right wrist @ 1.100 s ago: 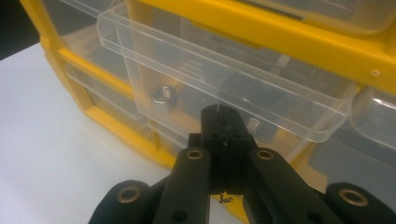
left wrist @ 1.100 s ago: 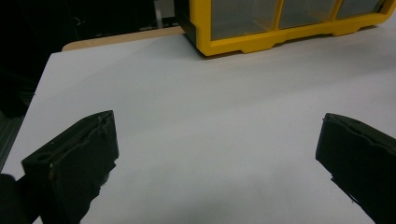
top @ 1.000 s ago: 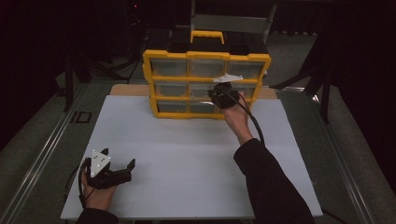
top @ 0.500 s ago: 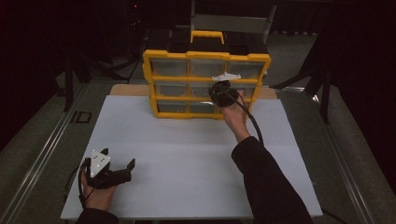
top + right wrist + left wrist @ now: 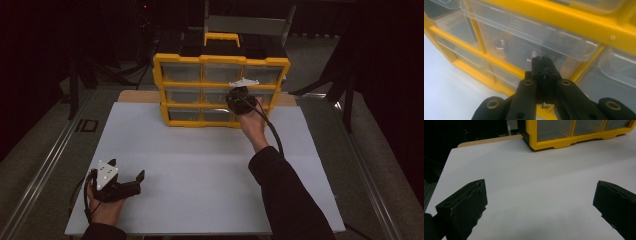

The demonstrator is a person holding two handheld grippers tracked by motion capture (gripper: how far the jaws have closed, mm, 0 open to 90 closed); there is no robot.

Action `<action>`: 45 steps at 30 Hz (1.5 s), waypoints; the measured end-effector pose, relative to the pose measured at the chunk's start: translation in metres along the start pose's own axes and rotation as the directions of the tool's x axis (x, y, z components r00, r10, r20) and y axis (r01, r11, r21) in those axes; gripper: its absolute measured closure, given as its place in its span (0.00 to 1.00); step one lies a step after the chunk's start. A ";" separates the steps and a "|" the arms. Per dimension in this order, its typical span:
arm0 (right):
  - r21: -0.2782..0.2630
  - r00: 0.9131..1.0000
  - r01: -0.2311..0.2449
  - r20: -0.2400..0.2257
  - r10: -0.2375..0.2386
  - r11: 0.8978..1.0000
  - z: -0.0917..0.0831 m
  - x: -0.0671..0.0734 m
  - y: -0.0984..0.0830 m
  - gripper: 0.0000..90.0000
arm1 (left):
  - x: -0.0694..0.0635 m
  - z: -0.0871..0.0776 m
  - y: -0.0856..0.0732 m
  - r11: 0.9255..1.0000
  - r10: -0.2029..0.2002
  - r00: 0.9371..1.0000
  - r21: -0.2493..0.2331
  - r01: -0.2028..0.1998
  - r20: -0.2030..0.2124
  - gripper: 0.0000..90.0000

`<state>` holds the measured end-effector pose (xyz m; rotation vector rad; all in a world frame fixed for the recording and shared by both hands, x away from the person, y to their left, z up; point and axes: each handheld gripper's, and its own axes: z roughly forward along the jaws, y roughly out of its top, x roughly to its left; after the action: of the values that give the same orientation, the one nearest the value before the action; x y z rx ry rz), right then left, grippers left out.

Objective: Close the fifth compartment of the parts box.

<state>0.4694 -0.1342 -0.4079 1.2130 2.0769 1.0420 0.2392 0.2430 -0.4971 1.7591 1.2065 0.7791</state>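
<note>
1. The yellow drawer cabinet [image 5: 180, 90] stood upright at the far edge of the white table [image 5: 200, 170].
2. The right tool [image 5: 541, 58] was clenched with nothing between its jaws, its tips at the clear front of a middle-row drawer [image 5: 524, 32] in that cabinet; whether they touched it I cannot tell.
3. Two metal nuts [image 5: 501, 44] lay inside that drawer.
4. The left tool [image 5: 127, 172] rested near the table's front left corner, jaws released and wide apart, well away from the cabinet.

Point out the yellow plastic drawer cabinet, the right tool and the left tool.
yellow plastic drawer cabinet [image 5: 182, 58]: high view, top frame bar.
right tool [image 5: 543, 60]: right gripper view, tip of its shut jaws.
left tool [image 5: 540, 202]: left gripper view, midway between its open jaws.
</note>
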 end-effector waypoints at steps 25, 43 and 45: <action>-0.029 0.995 0.064 -0.075 -0.066 0.998 -0.049 -0.009 -0.032 0.94 | 0.000 0.000 0.000 1.000 -0.007 1.000 -0.006 0.007 -0.007 0.00; -0.058 0.990 0.001 -0.140 -0.009 0.998 -0.093 -0.029 -0.075 0.79 | 0.000 -0.002 0.000 1.000 -0.008 1.000 -0.009 0.008 -0.009 0.00; -0.061 0.990 0.006 -0.139 -0.014 0.998 -0.098 -0.028 -0.079 0.70 | 0.000 -0.002 0.000 1.000 -0.008 1.000 -0.008 0.008 -0.009 0.00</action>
<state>0.3716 -0.2179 -0.4156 1.1279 2.1364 1.2075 0.2377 0.2432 -0.4965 1.7454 1.2138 0.7867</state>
